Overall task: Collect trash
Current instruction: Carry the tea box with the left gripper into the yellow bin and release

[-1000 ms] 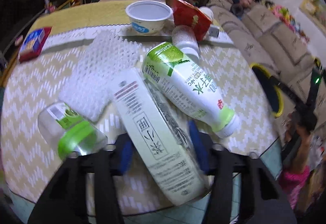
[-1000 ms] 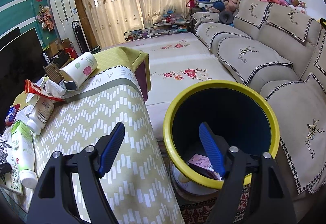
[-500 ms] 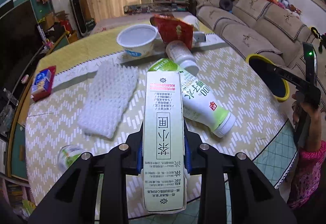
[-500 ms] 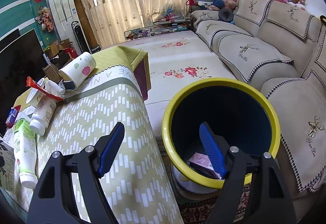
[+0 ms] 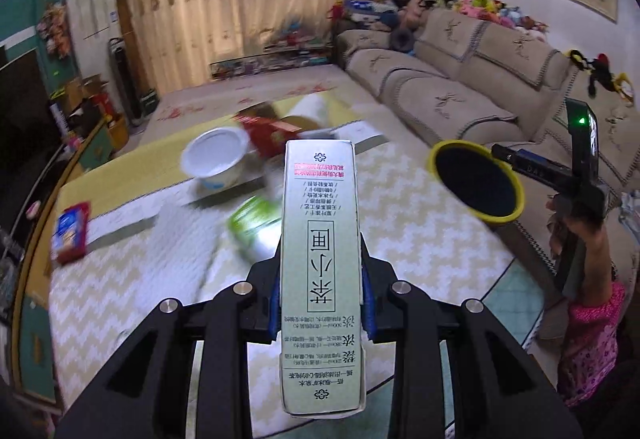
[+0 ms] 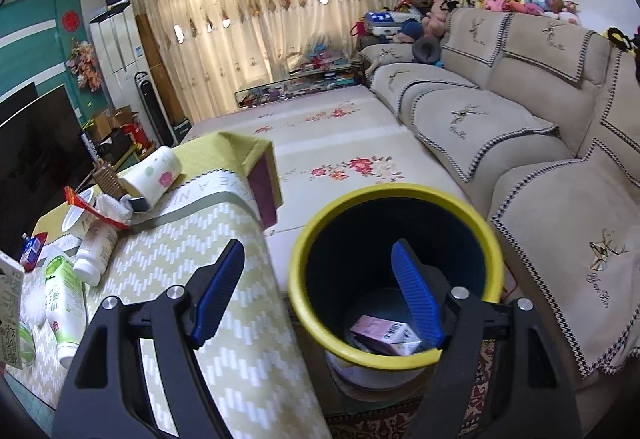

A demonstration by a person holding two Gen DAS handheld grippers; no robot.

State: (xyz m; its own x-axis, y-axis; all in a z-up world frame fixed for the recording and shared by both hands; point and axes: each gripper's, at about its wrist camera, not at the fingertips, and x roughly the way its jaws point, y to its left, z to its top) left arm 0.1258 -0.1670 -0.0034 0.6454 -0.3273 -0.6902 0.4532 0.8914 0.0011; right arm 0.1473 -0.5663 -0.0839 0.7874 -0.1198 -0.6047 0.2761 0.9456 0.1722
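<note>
Holding a tall pale-green drink carton (image 5: 322,263) lengthwise between its blue pads, the left gripper (image 5: 321,305) has its jaws narrowed onto the carton's two long sides; the carton is lifted clear of the counter (image 5: 416,211) and its printed face is turned toward the camera. Beyond the carton, blurred on the zigzag-patterned cloth, lie a green-and-white bottle (image 5: 256,227), a white bowl (image 5: 216,159), a red packet (image 5: 266,131) and, toward the left edge, a small red-and-blue pack (image 5: 70,233). At right, off the counter's edge, stands the yellow-rimmed bin (image 5: 476,181), with a hand (image 5: 576,223) holding the other tool beside it.

In the right wrist view, the right gripper (image 6: 316,293) has its jaws wide apart with nothing between them, one blue pad in front of the counter cloth and the other in front of the bin's mouth. The bin (image 6: 304,279) stands on the floor just beside the counter and contains a pink-and-white box (image 6: 378,331). Farther left on the counter lie the green-and-white bottle (image 6: 60,299), a smaller white bottle (image 6: 96,251) and a paper cup (image 6: 154,175) on its side. A beige sofa (image 6: 520,143) runs along the right.
</note>
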